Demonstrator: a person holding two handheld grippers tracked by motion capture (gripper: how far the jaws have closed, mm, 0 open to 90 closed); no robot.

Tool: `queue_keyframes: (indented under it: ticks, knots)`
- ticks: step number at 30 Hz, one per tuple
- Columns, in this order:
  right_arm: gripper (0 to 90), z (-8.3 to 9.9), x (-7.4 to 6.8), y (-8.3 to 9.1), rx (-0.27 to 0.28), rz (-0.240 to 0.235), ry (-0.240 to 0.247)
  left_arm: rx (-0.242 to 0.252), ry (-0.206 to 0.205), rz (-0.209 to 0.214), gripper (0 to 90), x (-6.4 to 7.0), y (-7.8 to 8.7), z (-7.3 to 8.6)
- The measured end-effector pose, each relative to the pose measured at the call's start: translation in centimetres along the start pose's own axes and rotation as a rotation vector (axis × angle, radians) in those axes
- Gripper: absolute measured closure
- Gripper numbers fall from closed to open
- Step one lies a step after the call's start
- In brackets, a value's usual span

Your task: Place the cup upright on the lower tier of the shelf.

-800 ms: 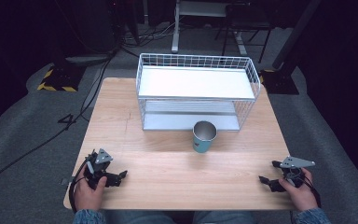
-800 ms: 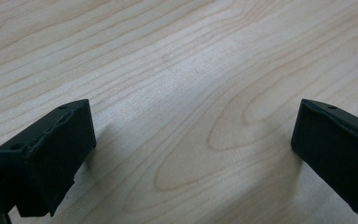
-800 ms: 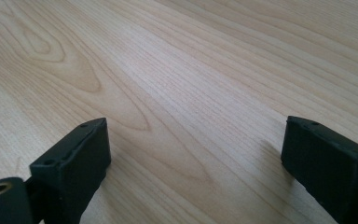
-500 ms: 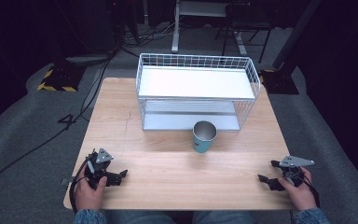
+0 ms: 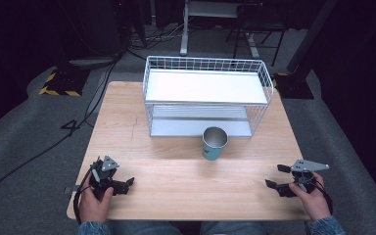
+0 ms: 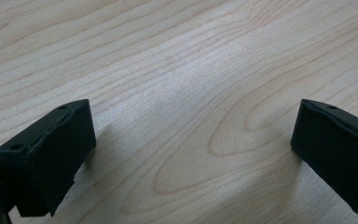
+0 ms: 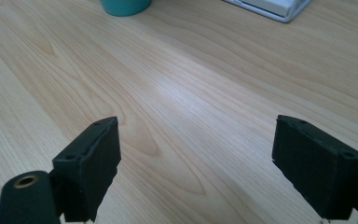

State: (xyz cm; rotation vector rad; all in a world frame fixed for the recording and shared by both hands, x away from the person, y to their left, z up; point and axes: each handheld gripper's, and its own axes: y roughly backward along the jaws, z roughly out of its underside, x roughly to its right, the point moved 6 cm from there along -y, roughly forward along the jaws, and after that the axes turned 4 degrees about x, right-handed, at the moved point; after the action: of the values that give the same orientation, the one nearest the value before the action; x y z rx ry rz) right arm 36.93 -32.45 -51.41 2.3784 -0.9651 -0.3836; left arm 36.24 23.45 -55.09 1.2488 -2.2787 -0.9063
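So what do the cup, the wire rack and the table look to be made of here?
Cup: teal outside with a shiny grey inside, probably coated or painted metal, though glazed ceramic can't be ruled out.
Wire rack: thin white wire grid, likely coated steel; its flat white shelves look like painted sheet or board.
Table: pale wood grain with a soft sheen, solid wood or laminate.

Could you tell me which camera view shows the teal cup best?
The high view: the teal cup stands whole and upright before the wire rack. The right gripper view catches just its base at the top edge; the left gripper view shows bare wood.
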Motion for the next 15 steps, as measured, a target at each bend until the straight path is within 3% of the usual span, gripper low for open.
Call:
queue_keyframes:
  ticks: [15]
  knots:
    - [15.8,-3.2,-2.4,-1.8,0.017,-0.055,0.019,0.0,0.001,-0.001,0.3,0.0,0.0,0.0]
